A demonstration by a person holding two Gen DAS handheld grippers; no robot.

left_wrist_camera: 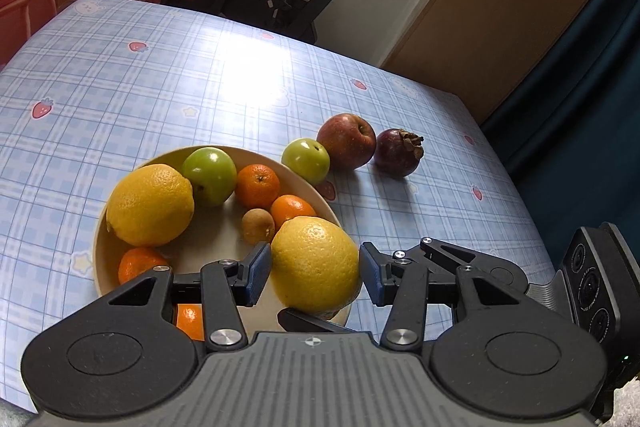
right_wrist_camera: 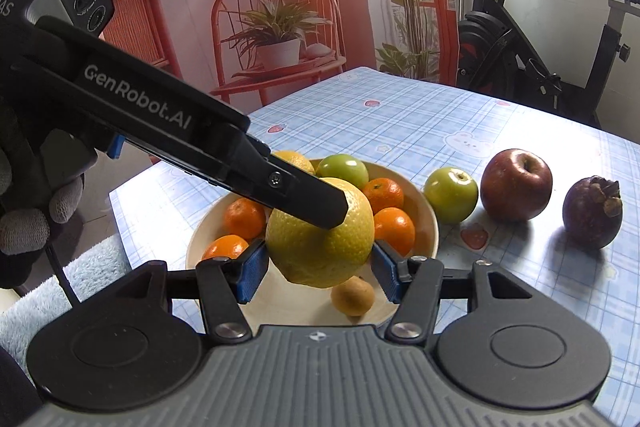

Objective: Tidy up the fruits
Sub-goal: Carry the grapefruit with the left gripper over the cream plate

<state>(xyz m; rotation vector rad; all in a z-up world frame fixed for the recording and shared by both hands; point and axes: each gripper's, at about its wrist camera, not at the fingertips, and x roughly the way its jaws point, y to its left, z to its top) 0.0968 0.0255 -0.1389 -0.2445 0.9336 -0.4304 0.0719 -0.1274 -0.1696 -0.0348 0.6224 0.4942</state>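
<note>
While right gripper (right_wrist_camera: 316, 269) clamps lemon (right_wrist_camera: 320, 235) above bowl (right_wrist_camera: 434, 227), keep left gripper (left_wrist_camera: 315, 273) fingers spread, clear; lower slow, avoid longan (right_wrist_camera: 353, 295), tangerines (right_wrist_camera: 394, 223).

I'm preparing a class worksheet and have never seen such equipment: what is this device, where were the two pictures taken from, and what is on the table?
A person holds two hand grippers, each with a camera looking along its fingers; each picture comes from one camera. The left gripper and right gripper both straddle one lemon above a bowl of fruit; which one grips it is unclear. On the tablecloth lie a green apple, red apple and mangosteen.
</note>
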